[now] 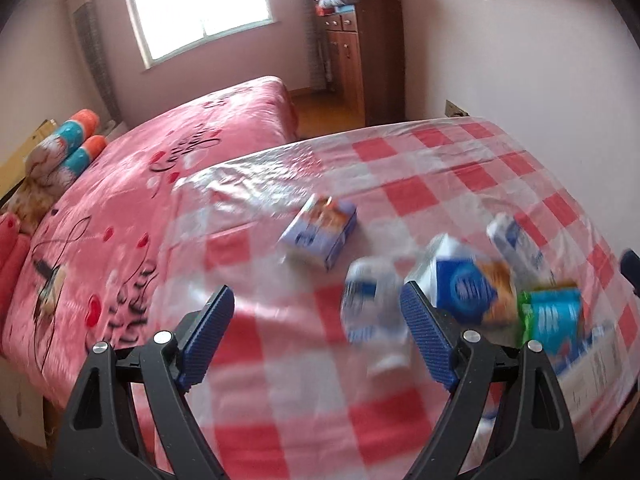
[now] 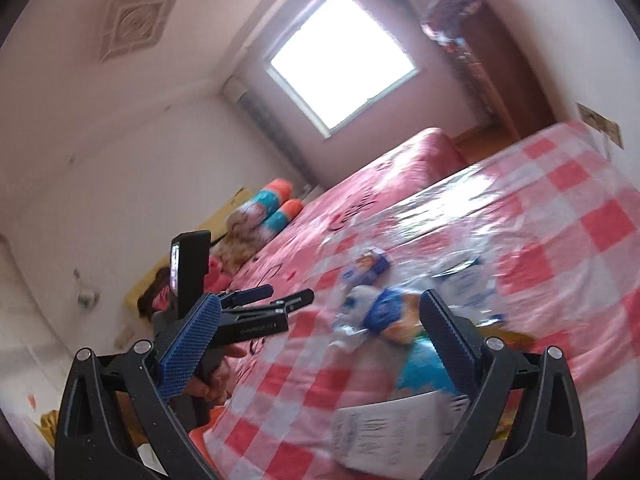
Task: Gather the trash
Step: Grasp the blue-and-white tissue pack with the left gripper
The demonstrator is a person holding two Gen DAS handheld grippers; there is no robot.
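Several pieces of trash lie on a table with a red-and-white checked cloth [image 1: 400, 196]. A purple-blue carton [image 1: 320, 236] lies alone in the middle. To its right are a crumpled blue-and-white wrapper [image 1: 372, 304], a blue-and-tan carton [image 1: 468, 284], a white carton [image 1: 516, 240] and a green-and-blue carton [image 1: 554, 316]. My left gripper [image 1: 316, 308] is open and empty above the cloth, its right finger beside the wrapper. My right gripper [image 2: 320, 320] is open and empty above the same blurred pile [image 2: 384, 312]; a white printed packet [image 2: 392, 428] lies near it. The left gripper also shows in the right wrist view [image 2: 272, 296].
A bed with a pink cover [image 1: 132, 200] stands left of the table, with rolled pillows [image 1: 76, 140] at its head. A wooden cabinet [image 1: 368, 60] with folded blankets on top stands at the far wall beside a window [image 1: 200, 4].
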